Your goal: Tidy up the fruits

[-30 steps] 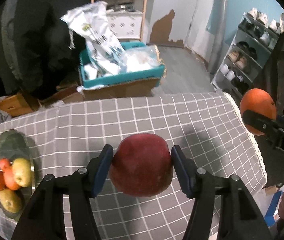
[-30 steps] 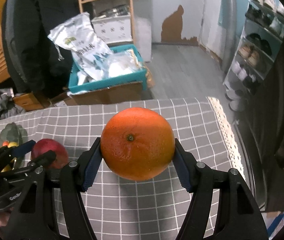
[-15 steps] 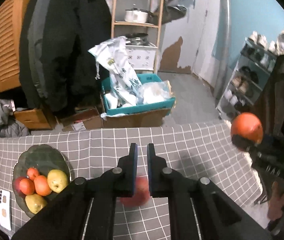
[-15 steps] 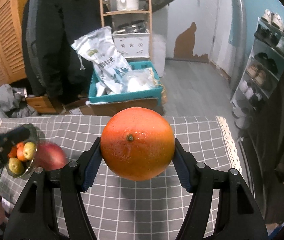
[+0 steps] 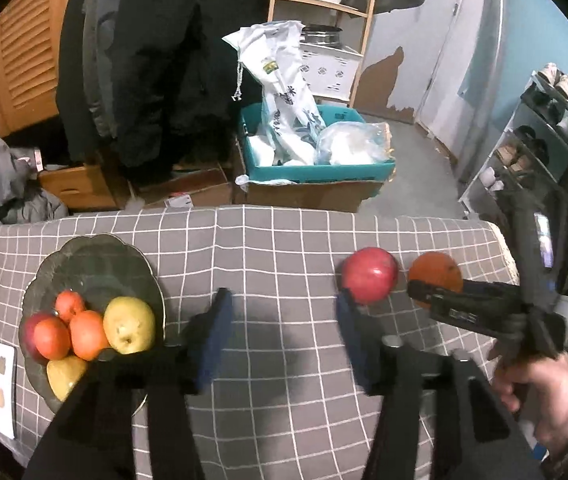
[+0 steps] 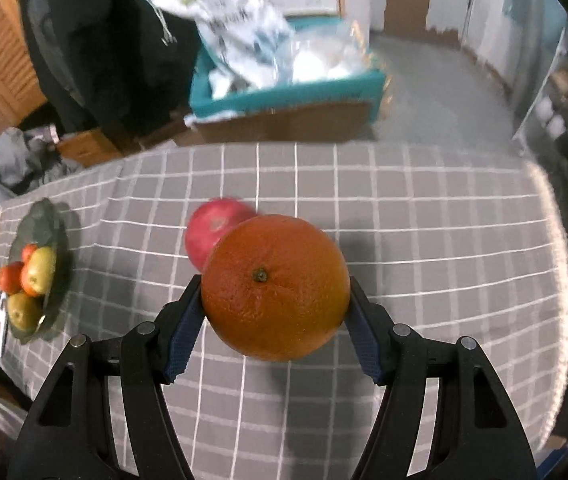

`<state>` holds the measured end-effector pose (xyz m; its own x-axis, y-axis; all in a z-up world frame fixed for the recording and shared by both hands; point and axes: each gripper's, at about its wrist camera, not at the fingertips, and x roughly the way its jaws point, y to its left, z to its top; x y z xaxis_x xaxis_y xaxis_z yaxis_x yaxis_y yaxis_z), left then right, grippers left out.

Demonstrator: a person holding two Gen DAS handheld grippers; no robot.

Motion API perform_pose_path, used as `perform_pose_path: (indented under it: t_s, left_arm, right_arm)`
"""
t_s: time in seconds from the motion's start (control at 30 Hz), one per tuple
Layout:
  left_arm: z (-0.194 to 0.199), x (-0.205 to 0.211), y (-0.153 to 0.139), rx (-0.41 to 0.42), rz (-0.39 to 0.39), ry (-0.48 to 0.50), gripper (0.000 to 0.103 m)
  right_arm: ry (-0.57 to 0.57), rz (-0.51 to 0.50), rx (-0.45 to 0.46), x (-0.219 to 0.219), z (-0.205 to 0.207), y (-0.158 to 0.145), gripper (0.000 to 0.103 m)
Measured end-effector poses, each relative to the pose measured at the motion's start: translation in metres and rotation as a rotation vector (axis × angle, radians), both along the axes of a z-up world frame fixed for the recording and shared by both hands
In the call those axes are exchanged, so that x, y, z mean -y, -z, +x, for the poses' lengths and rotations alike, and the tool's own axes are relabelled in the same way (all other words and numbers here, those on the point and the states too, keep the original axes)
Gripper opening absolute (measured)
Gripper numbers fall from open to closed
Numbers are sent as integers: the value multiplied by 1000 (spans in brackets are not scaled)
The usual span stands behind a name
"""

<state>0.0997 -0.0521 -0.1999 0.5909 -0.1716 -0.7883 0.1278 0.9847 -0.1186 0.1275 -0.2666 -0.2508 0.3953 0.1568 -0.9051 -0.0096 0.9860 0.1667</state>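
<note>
The right gripper [image 6: 275, 312] clenches the orange [image 6: 275, 286]; lower it gently beside the red apple [image 5: 370, 281] on the surface [image 5: 284, 240]. The left gripper [image 5: 281, 334] is opening, empty.

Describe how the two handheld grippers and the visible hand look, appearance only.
Both grippers, left gripper and right gripper, have matte black plastic fingers with silver pivot bolts and ribbed dark blue pads. The right gripper's body bears white lettering. The hand shows a dark brown sleeve cuff.

Grey white-grid tablecloth [image 5: 275, 248]; red apple [image 5: 370, 280]; orange orange [image 6: 275, 286]; dark plate [image 5: 95, 252].
</note>
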Motion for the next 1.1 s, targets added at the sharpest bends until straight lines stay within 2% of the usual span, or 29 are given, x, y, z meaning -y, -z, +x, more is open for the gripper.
perform_pose_path:
  t_s: [0.07, 0.2, 0.5, 0.57, 0.67, 0.73, 0.97, 1.1]
  left_arm:
    - [5, -1, 6, -9, 11, 0, 65]
    - [14, -3, 18, -37, 14, 1, 65]
    - [35, 17, 36, -86, -16, 18, 66]
    - [39, 22, 39, -100, -29, 23, 70]
    - [45, 30, 47, -110, -49, 30, 81]
    - [50, 37, 54, -119, -51, 37, 87]
    - [65, 69, 85, -201, -33, 75, 87]
    - [67, 91, 96, -203, 0, 119, 88]
  right_arm:
    - [-1, -13, -34, 1, 11, 15, 67]
    - [32, 14, -42, 15, 19, 18, 67]
    - [15, 10, -70, 14, 15, 36, 67]
    - [15, 16, -73, 15, 16, 37, 67]
    - [27, 22, -69, 20, 15, 36, 67]
    - [52, 23, -58, 28, 12, 33, 67]
    - [164, 60, -48, 67, -1, 31, 67]
    - [206, 70, -49, 81, -9, 34, 67]
